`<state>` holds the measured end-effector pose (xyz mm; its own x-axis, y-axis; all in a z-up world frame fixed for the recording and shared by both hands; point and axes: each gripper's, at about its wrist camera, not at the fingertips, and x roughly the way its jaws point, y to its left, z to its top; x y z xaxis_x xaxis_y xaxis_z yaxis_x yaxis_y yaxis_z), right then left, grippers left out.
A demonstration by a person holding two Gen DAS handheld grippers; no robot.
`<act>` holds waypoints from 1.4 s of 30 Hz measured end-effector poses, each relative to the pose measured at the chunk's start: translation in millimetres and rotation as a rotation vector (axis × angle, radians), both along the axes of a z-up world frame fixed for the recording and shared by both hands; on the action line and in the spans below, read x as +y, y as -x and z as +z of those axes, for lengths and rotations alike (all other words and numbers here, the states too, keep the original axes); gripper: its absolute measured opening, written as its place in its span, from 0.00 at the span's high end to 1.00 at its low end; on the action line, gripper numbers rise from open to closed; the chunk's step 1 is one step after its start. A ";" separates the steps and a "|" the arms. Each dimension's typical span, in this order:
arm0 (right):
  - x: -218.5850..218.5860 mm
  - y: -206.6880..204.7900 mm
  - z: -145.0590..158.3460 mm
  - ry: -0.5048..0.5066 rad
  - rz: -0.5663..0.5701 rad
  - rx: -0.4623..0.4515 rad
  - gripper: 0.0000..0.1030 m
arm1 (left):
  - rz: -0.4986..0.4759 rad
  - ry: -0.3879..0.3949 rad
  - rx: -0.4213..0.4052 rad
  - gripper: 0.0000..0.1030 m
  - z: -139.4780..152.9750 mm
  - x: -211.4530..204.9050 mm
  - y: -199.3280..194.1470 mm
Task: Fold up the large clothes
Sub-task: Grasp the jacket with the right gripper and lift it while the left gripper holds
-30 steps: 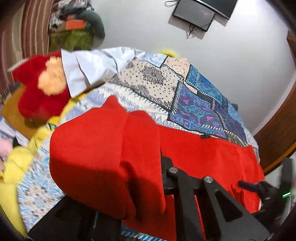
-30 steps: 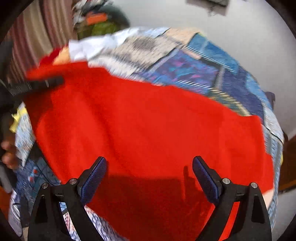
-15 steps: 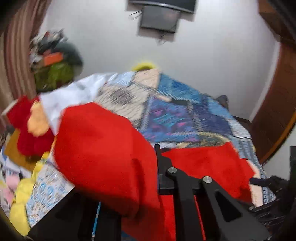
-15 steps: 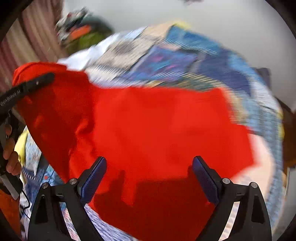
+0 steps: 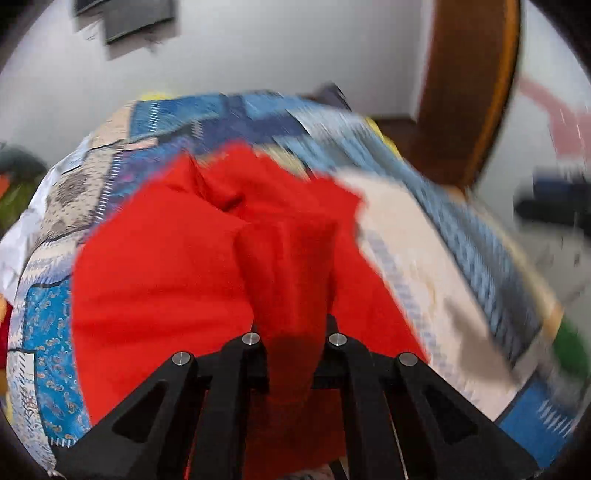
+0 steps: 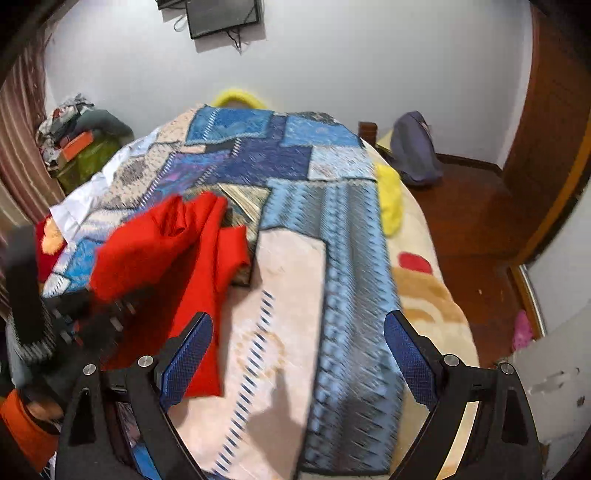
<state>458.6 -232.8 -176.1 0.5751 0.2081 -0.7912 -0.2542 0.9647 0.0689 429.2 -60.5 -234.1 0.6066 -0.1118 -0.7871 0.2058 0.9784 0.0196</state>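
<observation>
With the red cloth [image 5: 207, 258] bunched on the bed [image 6: 295, 280], clamped in the left gripper [image 5: 295, 332] while the right gripper [image 6: 299, 354] was held wide and empty, the fold could be dragged askew by that one-sided pull.

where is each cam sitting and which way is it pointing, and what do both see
Left wrist: rides the left gripper, tilted down over the patchwork bedspread; its black fingers are clamped on a bunch of the red garment.
Right wrist: rides the right gripper, looking down the bed toward the wall monitor; blue pads stand apart, empty; an orange sleeve shows at lower left.
Shared: red garment, bedspread, monitor, white wall.
</observation>
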 end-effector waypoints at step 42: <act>160.0 -1.2 -65.2 -0.115 0.240 0.215 0.87 | 0.246 -0.053 0.081 0.22 -20.3 159.8 68.2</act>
<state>459.8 -72.9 -241.2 0.3214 0.4123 -0.8525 -0.4408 0.8619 0.2507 361.0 99.2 -254.3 0.5451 0.0735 -0.8351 -0.0348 0.9973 0.0651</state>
